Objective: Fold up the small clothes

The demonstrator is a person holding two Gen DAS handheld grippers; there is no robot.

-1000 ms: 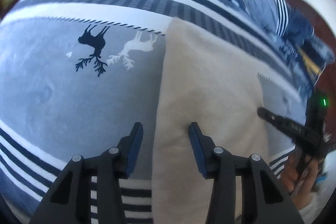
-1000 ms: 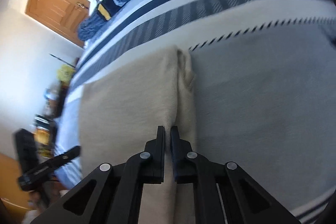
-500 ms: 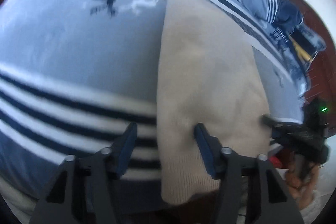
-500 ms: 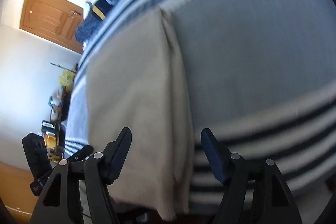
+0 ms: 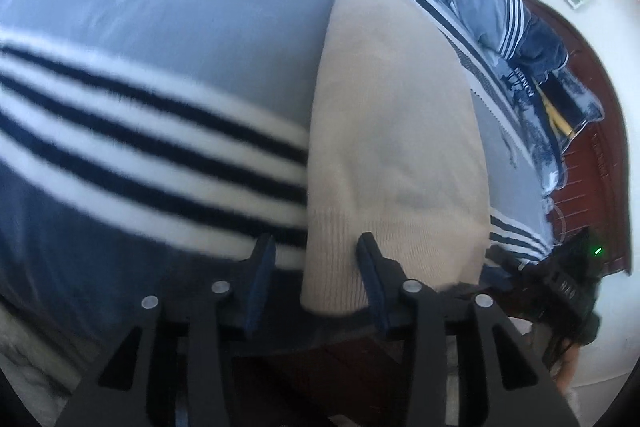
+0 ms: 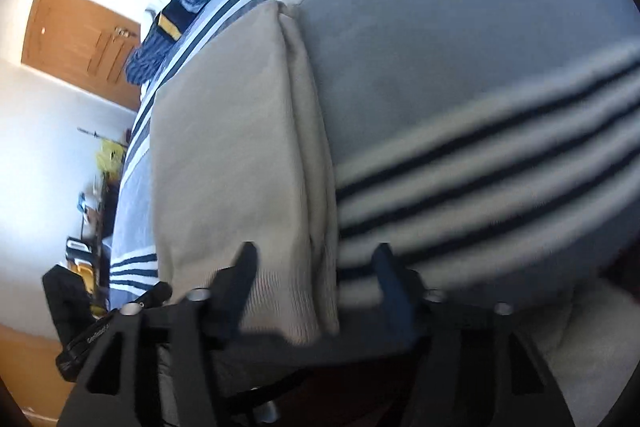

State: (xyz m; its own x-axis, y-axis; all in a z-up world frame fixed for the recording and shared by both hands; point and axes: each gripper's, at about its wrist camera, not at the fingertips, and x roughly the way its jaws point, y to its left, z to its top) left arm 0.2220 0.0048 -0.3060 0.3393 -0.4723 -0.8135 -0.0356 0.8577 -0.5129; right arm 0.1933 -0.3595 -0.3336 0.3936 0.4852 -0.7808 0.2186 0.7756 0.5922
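**Beige knit folded long on the bed, both tongs hanging at its near end**

So the surface is a bed with a grey blanket, white-and-navy stripes running across it and a little dark and white deer pattern further up. From my right-hand camera I see a wooden door in the pale wall on the left, plus some clutter down low that's too blurry to name. The left-hand camera shows a pile of other clothes at the far end of the bed, against a reddish wooden frame.

The beige knit garment lies on the blanket folded into a long narrow strip, its ribbed hem right at the bed's near edge. In the right view there's a lengthwise fold ridge along its right side.

My left gripper is parted about halfway, straddling the strip's left edge at the hem; I think nothing's pinched, though it's blurry. My right gripper has just been opening and stands wide, the hem's right corner between its fingers, with nothing gripped.
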